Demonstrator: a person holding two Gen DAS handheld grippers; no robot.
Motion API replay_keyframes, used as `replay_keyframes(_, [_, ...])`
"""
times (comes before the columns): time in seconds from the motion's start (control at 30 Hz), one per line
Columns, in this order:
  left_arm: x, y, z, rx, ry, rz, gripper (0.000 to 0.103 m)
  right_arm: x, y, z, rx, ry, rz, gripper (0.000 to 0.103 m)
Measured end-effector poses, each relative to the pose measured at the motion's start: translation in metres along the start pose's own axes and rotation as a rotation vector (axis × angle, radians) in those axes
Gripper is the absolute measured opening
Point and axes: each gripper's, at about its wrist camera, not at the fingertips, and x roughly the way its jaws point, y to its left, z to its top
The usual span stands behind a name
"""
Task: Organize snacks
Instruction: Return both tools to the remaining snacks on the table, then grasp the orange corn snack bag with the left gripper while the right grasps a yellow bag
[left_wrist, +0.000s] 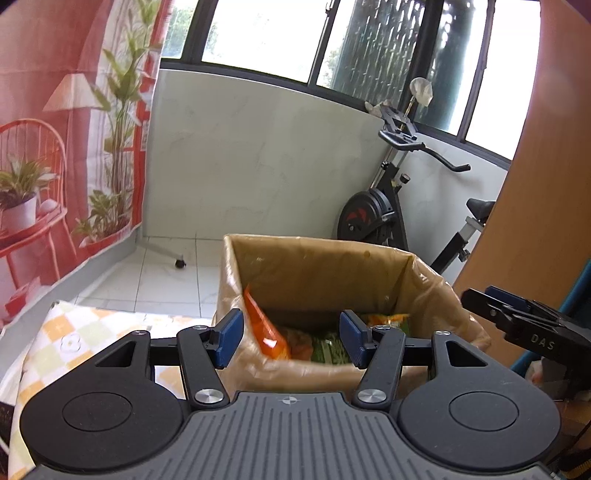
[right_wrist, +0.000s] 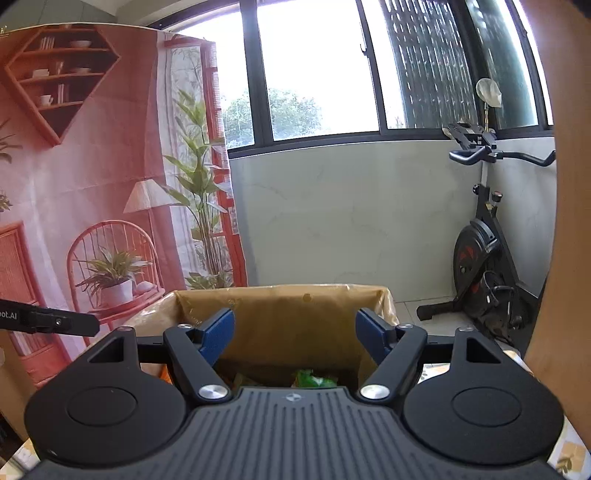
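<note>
Low in both views, the left gripper (left_wrist: 291, 338) and right gripper (right_wrist: 295, 334) hover with jaws parted, holding nothing. Just beyond, mid-frame, the lined box (left_wrist: 317, 258) already holds snack packets (left_wrist: 267, 332). Drop-off looks done; next means fetching another snack.

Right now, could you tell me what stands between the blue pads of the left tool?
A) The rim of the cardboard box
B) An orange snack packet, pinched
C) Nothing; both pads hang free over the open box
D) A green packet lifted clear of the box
C: the left tool has its pads apart with nothing between them, and the orange snack packet lies down inside the cardboard box.
</note>
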Motion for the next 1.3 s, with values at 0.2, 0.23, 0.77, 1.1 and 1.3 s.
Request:
replay_keyframes(0.2, [-0.034, 0.010, -0.007, -0.004, -0.002, 0.025, 0.060, -0.038, -0.003, -0.008, 0.021, 0.005, 0.010, 0.075])
replay_keyframes(0.23, [-0.038, 0.010, -0.010, -0.008, 0.000, 0.029, 0.060, -0.043, -0.004, -0.010, 0.028, 0.009, 0.010, 0.075])
replay_keyframes(0.77, [0.004, 0.013, -0.142, -0.140, 0.329, -0.117, 0.078, -0.069, 0.001, -0.097, 0.050, 0.306, 0.038, 0.075])
replay_keyframes(1.1, [0.033, -0.014, -0.182, -0.082, 0.493, -0.234, 0.087, -0.068, -0.003, -0.117, 0.081, 0.382, 0.032, 0.075])
replay_keyframes(1.3, [0.048, -0.030, -0.194, -0.073, 0.574, -0.195, 0.087, -0.067, -0.005, -0.119, 0.091, 0.381, 0.041, 0.075])
